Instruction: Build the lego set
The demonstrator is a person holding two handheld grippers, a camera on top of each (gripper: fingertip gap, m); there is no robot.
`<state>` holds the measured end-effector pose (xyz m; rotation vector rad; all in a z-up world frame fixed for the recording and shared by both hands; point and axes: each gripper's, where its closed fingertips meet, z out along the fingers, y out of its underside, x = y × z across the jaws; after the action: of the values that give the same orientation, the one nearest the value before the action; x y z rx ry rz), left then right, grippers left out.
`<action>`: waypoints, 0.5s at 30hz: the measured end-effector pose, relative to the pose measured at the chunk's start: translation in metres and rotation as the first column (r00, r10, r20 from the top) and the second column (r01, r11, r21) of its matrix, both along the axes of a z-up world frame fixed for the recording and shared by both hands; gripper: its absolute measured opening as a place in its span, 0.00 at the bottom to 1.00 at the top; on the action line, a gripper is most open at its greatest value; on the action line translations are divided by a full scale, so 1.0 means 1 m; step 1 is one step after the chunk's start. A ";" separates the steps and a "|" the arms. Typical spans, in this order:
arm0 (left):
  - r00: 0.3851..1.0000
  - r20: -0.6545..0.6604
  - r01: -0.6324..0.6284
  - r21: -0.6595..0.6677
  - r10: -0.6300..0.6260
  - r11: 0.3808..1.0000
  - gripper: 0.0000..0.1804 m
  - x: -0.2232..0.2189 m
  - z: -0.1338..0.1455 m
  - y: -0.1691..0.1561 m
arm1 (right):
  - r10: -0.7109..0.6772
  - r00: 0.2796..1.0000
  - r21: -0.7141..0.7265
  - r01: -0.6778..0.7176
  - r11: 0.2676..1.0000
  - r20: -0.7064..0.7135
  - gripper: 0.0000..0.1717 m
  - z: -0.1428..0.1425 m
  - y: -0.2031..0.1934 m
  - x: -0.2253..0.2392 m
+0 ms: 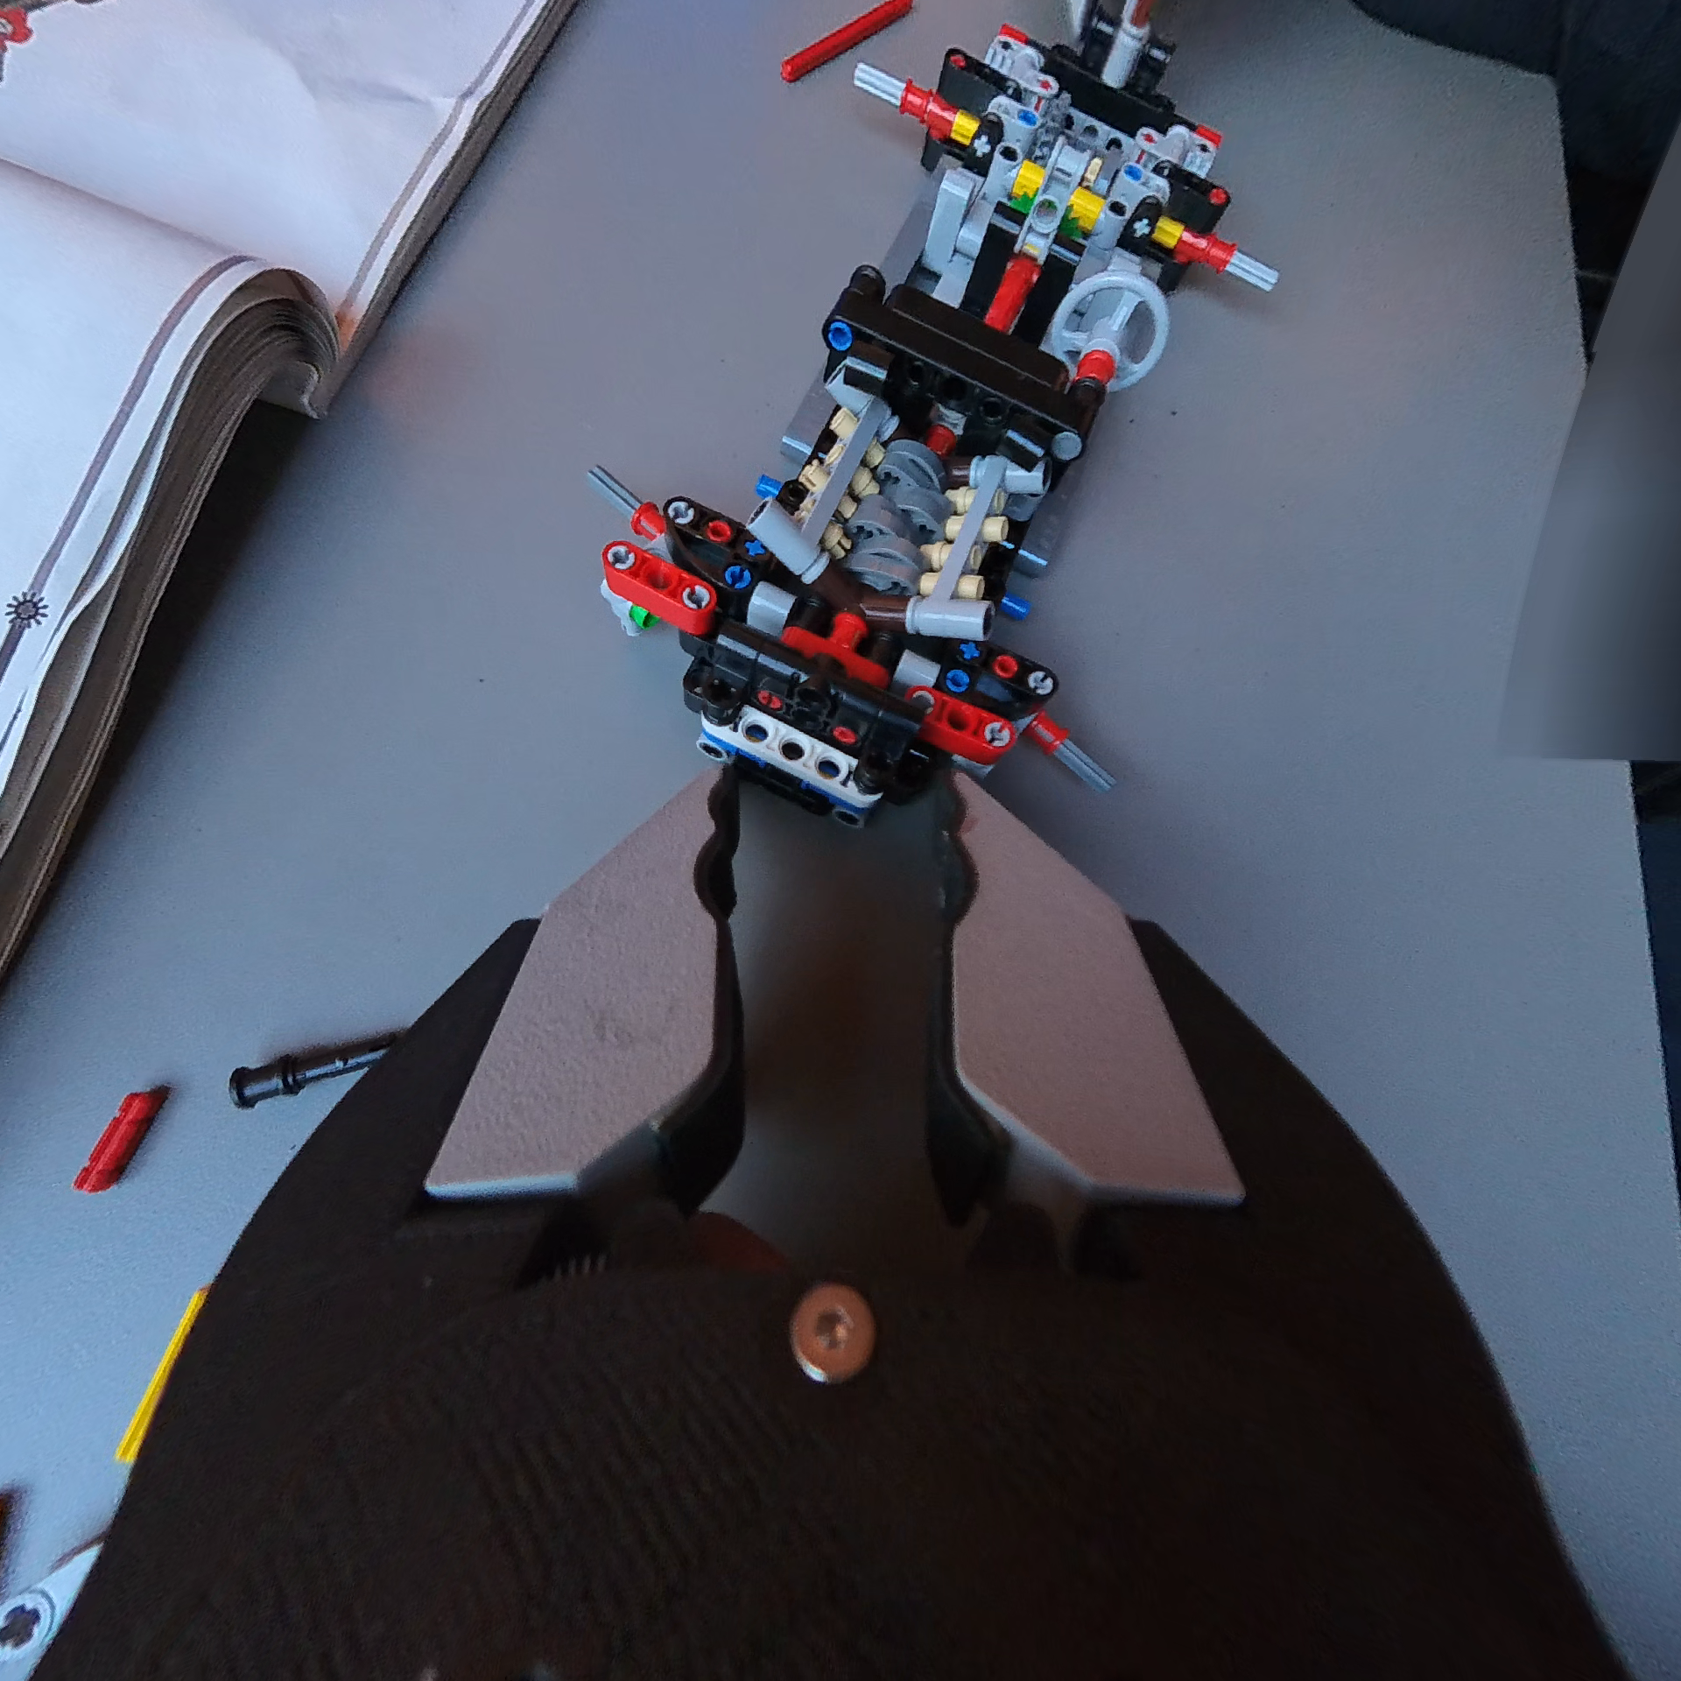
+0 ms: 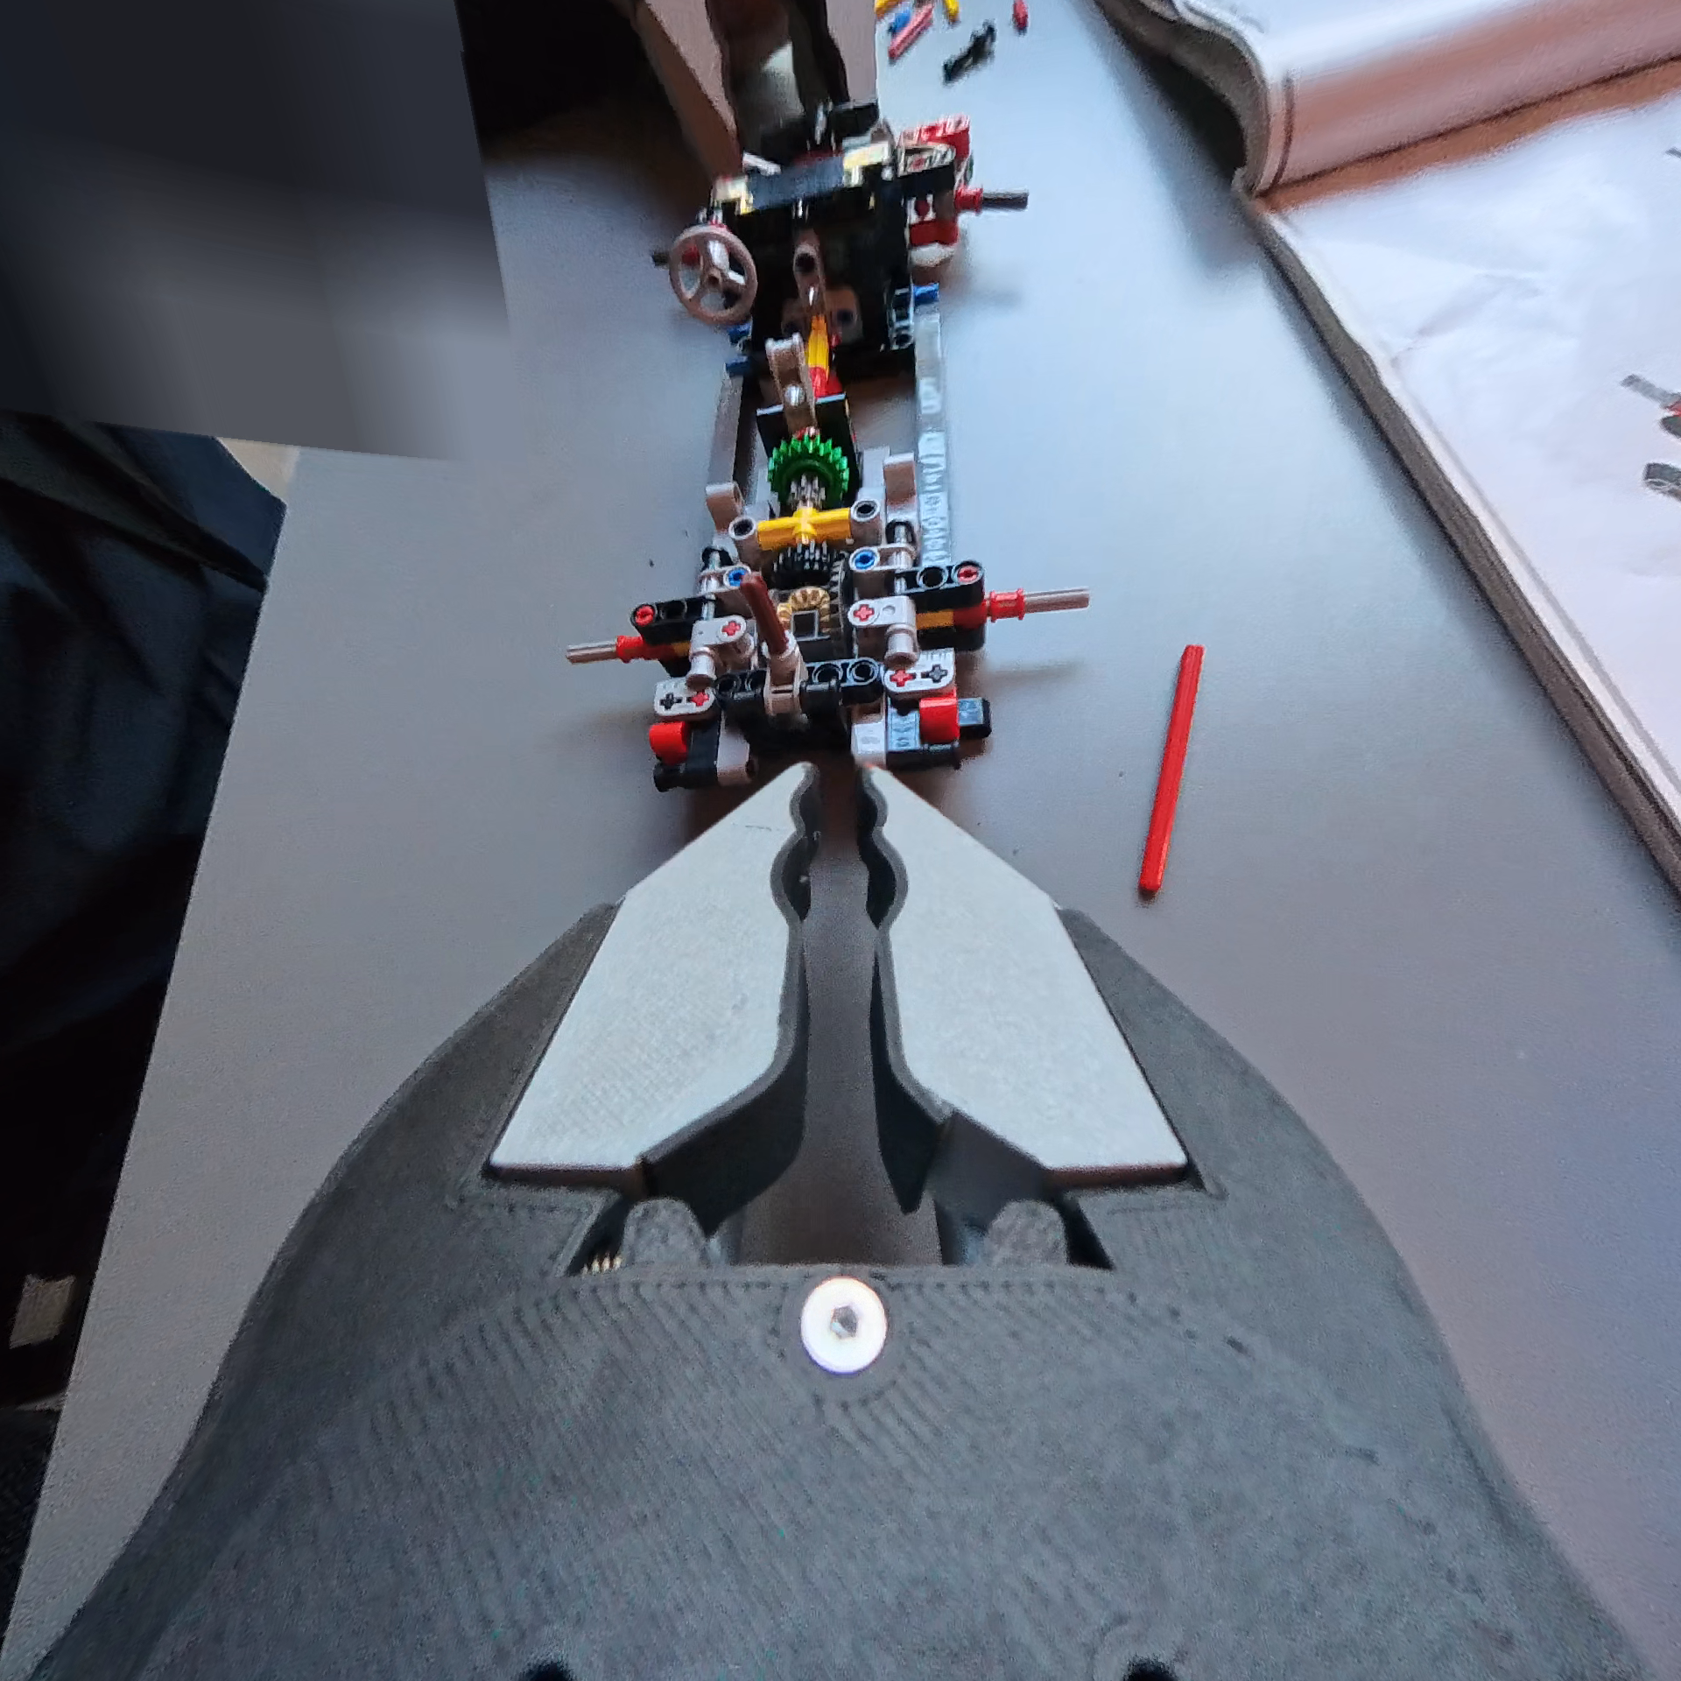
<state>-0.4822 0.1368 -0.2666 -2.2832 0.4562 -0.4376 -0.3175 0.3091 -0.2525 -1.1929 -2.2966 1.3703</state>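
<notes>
I see a long brick-built chassis (image 1: 919, 455) lying flat on the grey table (image 1: 455, 728), and I give all positions relative to it.

Left gripper (image 1: 832, 791): its fingers stand spread at one end of the chassis, tips on either side of the white-and-black end block. I cannot tell whether the pads press on that block.

Right gripper (image 2: 837, 773): it sits at the opposite end of the chassis, fingers nearly together with a thin slit between them, tips just short of the black end beams. Nothing lies between the pads.

A grey steering wheel (image 1: 1114, 332) sits on one side of the chassis, about mid-length. A long red axle (image 2: 1172, 769) lies loose beside the right gripper's end. An open instruction booklet (image 1: 136, 364) lies well apart along one side. A black pin (image 1: 309, 1072) and a short red piece (image 1: 120, 1139) lie near the left gripper's body.
</notes>
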 end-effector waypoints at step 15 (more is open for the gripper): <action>0.999 -0.034 -0.003 0.006 0.003 1.000 0.22 -0.001 -0.002 0.000 | -0.011 1.000 -0.117 0.013 0.993 0.015 0.08 0.010 0.005 -0.003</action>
<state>-0.4830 0.1371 -0.2686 -2.2887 0.4704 -0.3959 -0.3202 0.3140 -0.2429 -1.2522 -2.2425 1.5155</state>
